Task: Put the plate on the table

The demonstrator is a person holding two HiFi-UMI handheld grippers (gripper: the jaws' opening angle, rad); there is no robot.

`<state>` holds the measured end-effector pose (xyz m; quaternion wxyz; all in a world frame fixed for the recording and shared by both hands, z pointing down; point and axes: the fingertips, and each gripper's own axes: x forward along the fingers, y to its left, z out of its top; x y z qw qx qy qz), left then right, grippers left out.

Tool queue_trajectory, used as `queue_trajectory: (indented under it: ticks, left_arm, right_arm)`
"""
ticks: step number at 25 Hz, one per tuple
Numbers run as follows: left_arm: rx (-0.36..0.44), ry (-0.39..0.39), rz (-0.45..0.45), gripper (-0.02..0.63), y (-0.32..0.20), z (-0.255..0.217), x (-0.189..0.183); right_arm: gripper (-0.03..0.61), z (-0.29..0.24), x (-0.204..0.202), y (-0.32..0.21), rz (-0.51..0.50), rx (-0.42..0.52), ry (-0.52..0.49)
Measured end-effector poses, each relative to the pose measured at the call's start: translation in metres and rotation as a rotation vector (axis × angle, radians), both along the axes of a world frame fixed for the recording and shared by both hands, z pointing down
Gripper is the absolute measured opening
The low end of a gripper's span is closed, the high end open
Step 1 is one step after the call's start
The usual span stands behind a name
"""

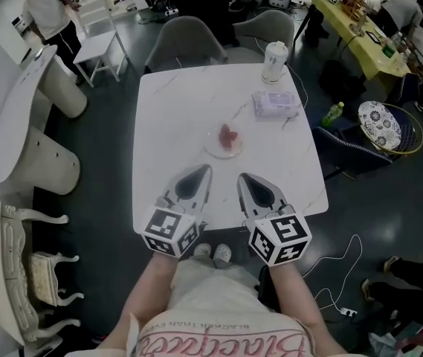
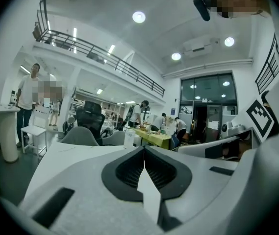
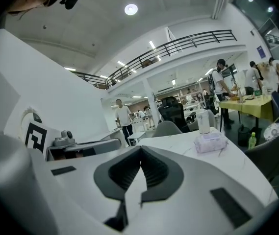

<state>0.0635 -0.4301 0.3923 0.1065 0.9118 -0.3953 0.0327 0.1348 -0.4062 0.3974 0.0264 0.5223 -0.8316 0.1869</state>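
Observation:
A small clear plate (image 1: 212, 149) with something pinkish-red on it lies in the middle of the white marble table (image 1: 168, 117). Both grippers hover over the table's near edge, pointing at the plate and a little short of it. My left gripper (image 1: 206, 168) is shut with nothing in it, its jaws meeting in a thin line in the left gripper view (image 2: 143, 149). My right gripper (image 1: 241, 176) is shut and empty too, as the right gripper view (image 3: 140, 149) shows. Neither gripper view shows the plate.
A tissue pack (image 1: 276, 103) and a white lidded cup (image 1: 273, 60) stand at the table's far right. Two grey chairs (image 1: 185, 39) sit behind the table. A patterned dish in a wire basket (image 1: 380, 124) is at the right, a white counter (image 1: 16, 114) at the left.

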Motion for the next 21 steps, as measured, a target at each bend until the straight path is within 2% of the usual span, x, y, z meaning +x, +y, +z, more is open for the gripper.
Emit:
queue_trajectory:
  ticks: [12, 21]
  left_arm:
    - [0.059, -0.003, 0.073, 0.005, 0.027, -0.027, 0.004]
    - [0.066, 0.001, 0.094, 0.005, 0.029, -0.032, -0.006]
  right_arm:
    - [0.005, -0.03, -0.023, 0.024, 0.007, 0.049, 0.033]
    - [0.005, -0.035, -0.035, 0.027, 0.015, 0.057, 0.047]
